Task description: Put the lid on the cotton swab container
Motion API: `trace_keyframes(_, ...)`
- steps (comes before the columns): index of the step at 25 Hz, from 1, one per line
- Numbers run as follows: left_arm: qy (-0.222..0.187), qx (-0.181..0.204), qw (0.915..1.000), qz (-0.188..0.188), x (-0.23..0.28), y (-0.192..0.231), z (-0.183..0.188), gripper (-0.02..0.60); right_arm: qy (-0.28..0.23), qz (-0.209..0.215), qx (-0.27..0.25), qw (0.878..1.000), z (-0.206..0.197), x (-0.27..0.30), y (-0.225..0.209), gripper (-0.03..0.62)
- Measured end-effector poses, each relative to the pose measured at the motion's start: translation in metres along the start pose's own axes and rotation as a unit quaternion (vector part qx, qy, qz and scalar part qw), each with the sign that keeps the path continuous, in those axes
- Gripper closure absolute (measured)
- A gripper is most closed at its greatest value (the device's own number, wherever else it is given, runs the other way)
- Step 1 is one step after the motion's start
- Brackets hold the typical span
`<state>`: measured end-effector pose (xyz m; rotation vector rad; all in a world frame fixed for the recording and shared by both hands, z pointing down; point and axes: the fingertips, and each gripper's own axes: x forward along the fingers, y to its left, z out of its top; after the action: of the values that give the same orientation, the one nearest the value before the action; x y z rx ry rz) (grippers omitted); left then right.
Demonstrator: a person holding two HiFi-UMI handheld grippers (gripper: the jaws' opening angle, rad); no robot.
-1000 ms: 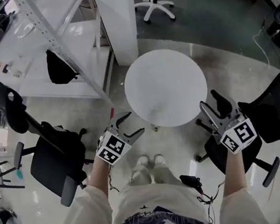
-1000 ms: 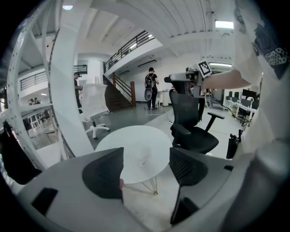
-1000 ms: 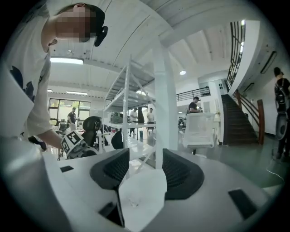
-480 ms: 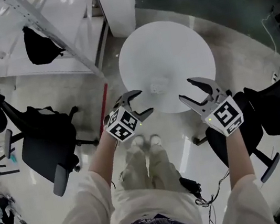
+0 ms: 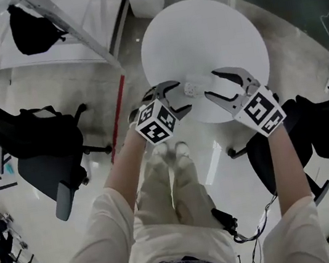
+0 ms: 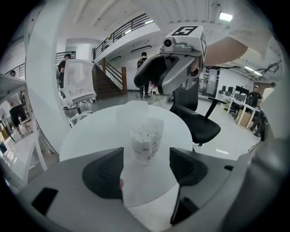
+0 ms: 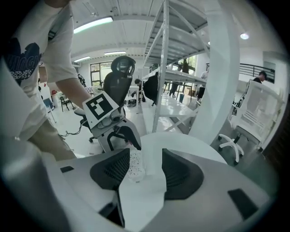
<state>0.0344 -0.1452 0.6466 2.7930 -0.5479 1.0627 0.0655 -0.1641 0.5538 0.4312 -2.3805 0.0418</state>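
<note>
Two hand-held grippers (image 5: 182, 96) (image 5: 210, 84) flank container (image 5: 192, 89) near table (image 5: 198, 34) edge.

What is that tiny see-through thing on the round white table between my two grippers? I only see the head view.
Observer: The left gripper view shows a clear plastic container, upright and open-topped, packed with white cotton swabs.
Operator: Am I holding it?
Observer: No. The left gripper has its jaws apart, with the container standing beyond them, untouched.
Operator: And my right one?
Observer: The right gripper is open too; its view shows the container through the gap, not pinched.
</note>
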Motion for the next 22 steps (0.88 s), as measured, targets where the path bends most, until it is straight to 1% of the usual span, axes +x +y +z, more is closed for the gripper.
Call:
trace_keyframes(5,-0.005,0.007,0.9999,-0.005,0.014,0.002,0.002,0.268,0.026,0.025,-0.015,0.999,-0.009,0.020,-0.002,0.365)
trace_keyframes(10,-0.006,0.015,0.9998,-0.014,0.021,0.001,0.003,0.272,0.039,0.036,-0.022,0.998,-0.010,0.029,-0.007,0.371)
trace_keyframes(15,-0.011,0.018,0.9997,-0.011,0.022,0.004,0.003,0.318,0.045,0.040,-0.025,0.998,-0.010,0.034,-0.011,0.376)
trace_keyframes(19,-0.011,0.026,0.9995,-0.017,0.022,0.002,0.003,0.339,0.049,0.045,-0.029,0.997,-0.009,0.037,-0.011,0.379)
trace_keyframes(22,-0.011,0.027,0.9994,-0.020,0.022,0.001,0.003,0.344,0.053,0.050,-0.031,0.997,-0.010,0.039,-0.010,0.384)
